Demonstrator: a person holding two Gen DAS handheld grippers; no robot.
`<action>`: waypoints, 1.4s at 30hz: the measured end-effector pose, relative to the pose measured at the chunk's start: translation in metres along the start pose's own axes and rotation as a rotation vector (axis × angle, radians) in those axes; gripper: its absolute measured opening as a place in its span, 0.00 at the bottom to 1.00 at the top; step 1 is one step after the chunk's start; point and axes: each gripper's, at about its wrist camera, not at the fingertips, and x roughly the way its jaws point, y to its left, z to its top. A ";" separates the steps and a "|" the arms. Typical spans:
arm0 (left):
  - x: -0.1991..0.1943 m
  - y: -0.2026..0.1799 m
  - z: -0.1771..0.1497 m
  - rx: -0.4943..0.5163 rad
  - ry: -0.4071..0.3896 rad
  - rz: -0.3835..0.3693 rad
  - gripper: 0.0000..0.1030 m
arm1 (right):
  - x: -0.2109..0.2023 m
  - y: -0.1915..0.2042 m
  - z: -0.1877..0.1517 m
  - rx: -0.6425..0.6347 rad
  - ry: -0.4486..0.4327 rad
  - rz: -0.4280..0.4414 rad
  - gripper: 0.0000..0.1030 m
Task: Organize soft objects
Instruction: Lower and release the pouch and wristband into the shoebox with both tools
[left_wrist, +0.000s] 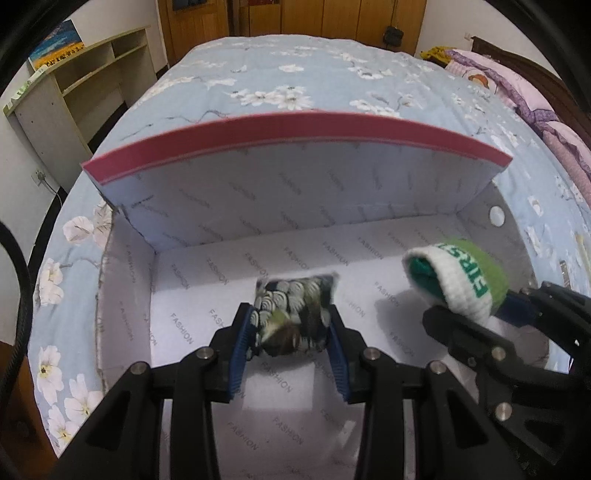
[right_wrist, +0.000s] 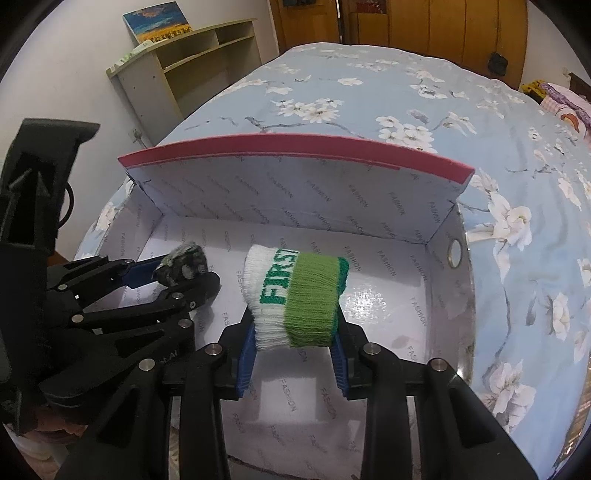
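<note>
My left gripper (left_wrist: 291, 325) is shut on a small dark patterned cloth pouch (left_wrist: 293, 314), held above the white floor of an open box (left_wrist: 221, 332). In the right wrist view the same pouch (right_wrist: 183, 264) shows at the left, in the left gripper (right_wrist: 181, 273). My right gripper (right_wrist: 295, 328) is shut on a rolled white and green knitted sock (right_wrist: 295, 299) lettered "FIRST", also over the box floor (right_wrist: 388, 302). That sock (left_wrist: 461, 277) and the right gripper (left_wrist: 476, 314) appear at the right of the left wrist view. Both grippers point steeply down into the box.
The box has a raised lid with a pink edge (left_wrist: 295, 136) at its far side and stands on a blue floral bedspread (left_wrist: 295, 74). A shelf unit (right_wrist: 192, 66) stands beyond the bed at the left; pink bedding (left_wrist: 517, 85) lies at the far right.
</note>
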 end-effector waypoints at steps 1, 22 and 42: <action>0.001 0.000 0.000 0.001 -0.001 0.000 0.38 | 0.001 0.000 0.000 0.001 0.002 0.003 0.33; -0.002 0.010 0.002 -0.038 -0.001 0.009 0.70 | -0.001 -0.014 -0.002 0.061 -0.013 -0.014 0.70; -0.076 0.005 -0.030 -0.022 -0.104 -0.004 0.73 | -0.054 0.005 -0.027 0.004 -0.083 0.019 0.70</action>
